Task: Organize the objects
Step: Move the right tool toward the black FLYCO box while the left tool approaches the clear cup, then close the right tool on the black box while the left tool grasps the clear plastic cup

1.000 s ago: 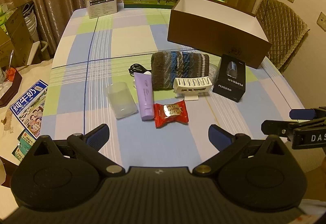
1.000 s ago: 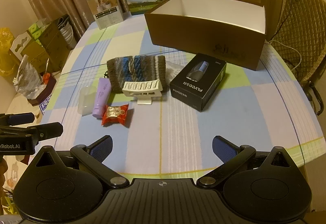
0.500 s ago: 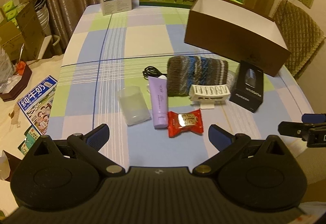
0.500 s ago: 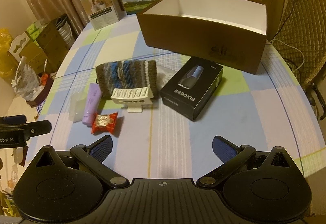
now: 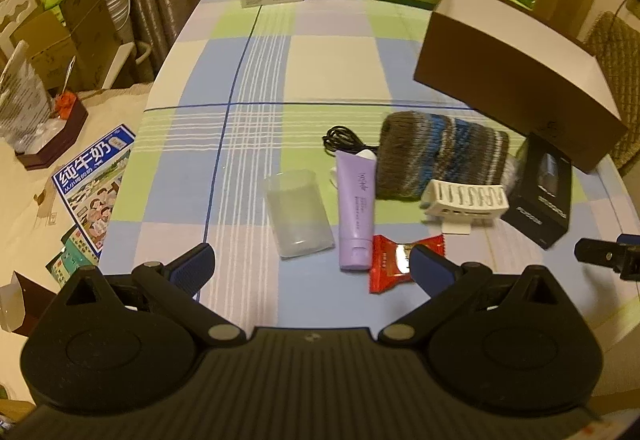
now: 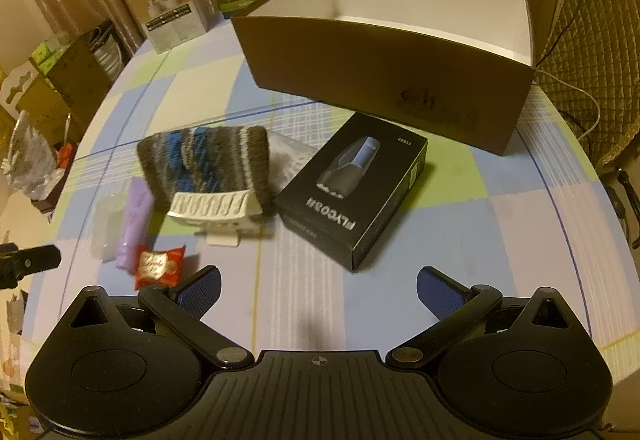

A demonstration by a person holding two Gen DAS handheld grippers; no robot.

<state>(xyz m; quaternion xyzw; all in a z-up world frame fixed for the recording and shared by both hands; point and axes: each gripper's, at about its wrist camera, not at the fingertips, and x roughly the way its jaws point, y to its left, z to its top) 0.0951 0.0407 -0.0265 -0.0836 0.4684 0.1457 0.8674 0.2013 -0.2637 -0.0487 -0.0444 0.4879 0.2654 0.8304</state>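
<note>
Right wrist alone shows brown box (image 6: 384,72) interior; both grippers gape, holding nothing.

The brown box (image 6: 384,60) has an open top with bare white walls inside, so a gripper could reach in from above. In front of the brown box the way is crowded: the black box (image 6: 354,192), the knit pouch (image 6: 208,164), the white clip (image 6: 212,206), the purple tube (image 5: 355,214), the clear cup (image 5: 298,218) and the red candy (image 5: 394,264) lie close together, some touching. Left of the brown box the checked cloth (image 5: 280,60) is bare, and so is the strip of cloth in front of the black box.
</note>
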